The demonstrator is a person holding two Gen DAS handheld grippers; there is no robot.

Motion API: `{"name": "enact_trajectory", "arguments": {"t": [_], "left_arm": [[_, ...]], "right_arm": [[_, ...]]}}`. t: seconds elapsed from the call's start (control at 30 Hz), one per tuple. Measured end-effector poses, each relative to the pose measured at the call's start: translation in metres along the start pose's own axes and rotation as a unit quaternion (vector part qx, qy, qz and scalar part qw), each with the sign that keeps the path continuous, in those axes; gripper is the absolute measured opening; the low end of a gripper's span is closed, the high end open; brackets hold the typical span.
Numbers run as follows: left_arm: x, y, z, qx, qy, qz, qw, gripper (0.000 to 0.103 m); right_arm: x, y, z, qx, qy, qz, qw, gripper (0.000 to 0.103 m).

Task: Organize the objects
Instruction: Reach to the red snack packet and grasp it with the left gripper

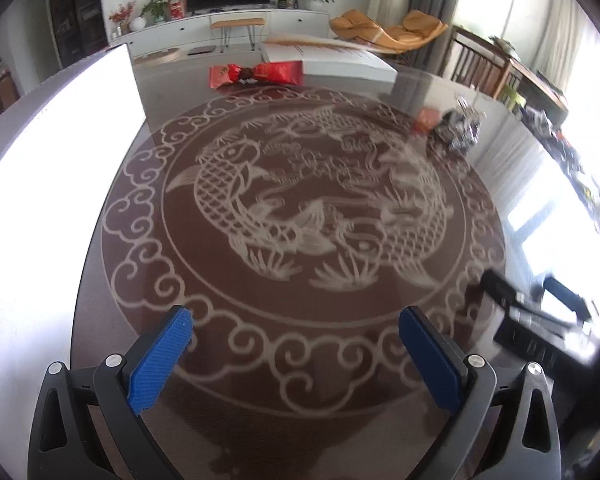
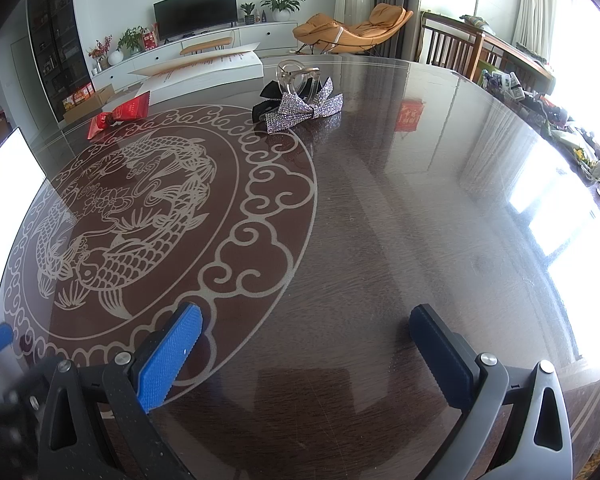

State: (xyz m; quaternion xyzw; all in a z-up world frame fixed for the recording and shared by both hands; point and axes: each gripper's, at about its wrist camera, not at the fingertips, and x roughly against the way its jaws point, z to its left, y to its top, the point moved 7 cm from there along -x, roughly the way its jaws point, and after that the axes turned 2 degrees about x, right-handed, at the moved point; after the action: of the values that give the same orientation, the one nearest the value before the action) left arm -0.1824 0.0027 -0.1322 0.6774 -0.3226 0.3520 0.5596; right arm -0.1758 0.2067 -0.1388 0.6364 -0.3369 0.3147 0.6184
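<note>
red packet (image 1: 256, 74) print too blurred, no text legible

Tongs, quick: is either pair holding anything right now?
Left tongs: open, holding nothing.
Right tongs: open, holding nothing.

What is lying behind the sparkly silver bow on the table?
Directly behind the sparkly bow lie a black bow and a clear plastic hair claw, touching it. The silver bow covers their lower parts, so anything underneath cannot be seen.

right gripper (image 2: 306, 344) spread, sequined bow (image 2: 306, 110), red packet (image 2: 120, 116)
</note>
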Motion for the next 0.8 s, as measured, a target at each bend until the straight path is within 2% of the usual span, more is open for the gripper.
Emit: {"name": "enact_trajectory", "arguments": {"t": [0.1, 0.2, 0.33, 0.43, 0.53, 0.6, 0.73, 0.77, 0.8], "left_arm": [[-0.009, 0.060, 0.001, 0.051, -0.005, -0.032, 0.9982, 0.103], [-0.035, 0.128, -0.001, 0.054, 0.002, -0.041, 0.9977, 0.103], [-0.078, 0.201, 0.015, 0.054, 0.067, -0.032, 0.9957, 0.103], [-0.100, 0.236, 0.034, 0.081, 0.094, -0.038, 0.9915, 0.103], [-0.119, 0.256, 0.044, 0.083, 0.092, -0.045, 0.9913, 0.103], [-0.135, 0.262, 0.042, 0.071, 0.068, -0.043, 0.9943, 0.103], [-0.169, 0.242, 0.035, 0.038, 0.029, 0.016, 0.9987, 0.103], [-0.166, 0.238, 0.033, 0.017, 0.039, -0.002, 0.9991, 0.103], [-0.164, 0.230, 0.028, -0.002, 0.029, -0.003, 0.9996, 0.103]], "right_arm": [[0.000, 0.000, 0.000, 0.000, 0.000, 0.000, 1.000, 0.103], [0.000, 0.000, 0.000, 0.000, 0.000, 0.000, 1.000, 0.103], [0.000, 0.000, 0.000, 0.000, 0.000, 0.000, 1.000, 0.103], [0.000, 0.000, 0.000, 0.000, 0.000, 0.000, 1.000, 0.103], [0.000, 0.000, 0.000, 0.000, 0.000, 0.000, 1.000, 0.103], [0.000, 0.000, 0.000, 0.000, 0.000, 0.000, 1.000, 0.103], [0.000, 0.000, 0.000, 0.000, 0.000, 0.000, 1.000, 0.103], [0.000, 0.000, 0.000, 0.000, 0.000, 0.000, 1.000, 0.103], [0.000, 0.000, 0.000, 0.000, 0.000, 0.000, 1.000, 0.103]]}}
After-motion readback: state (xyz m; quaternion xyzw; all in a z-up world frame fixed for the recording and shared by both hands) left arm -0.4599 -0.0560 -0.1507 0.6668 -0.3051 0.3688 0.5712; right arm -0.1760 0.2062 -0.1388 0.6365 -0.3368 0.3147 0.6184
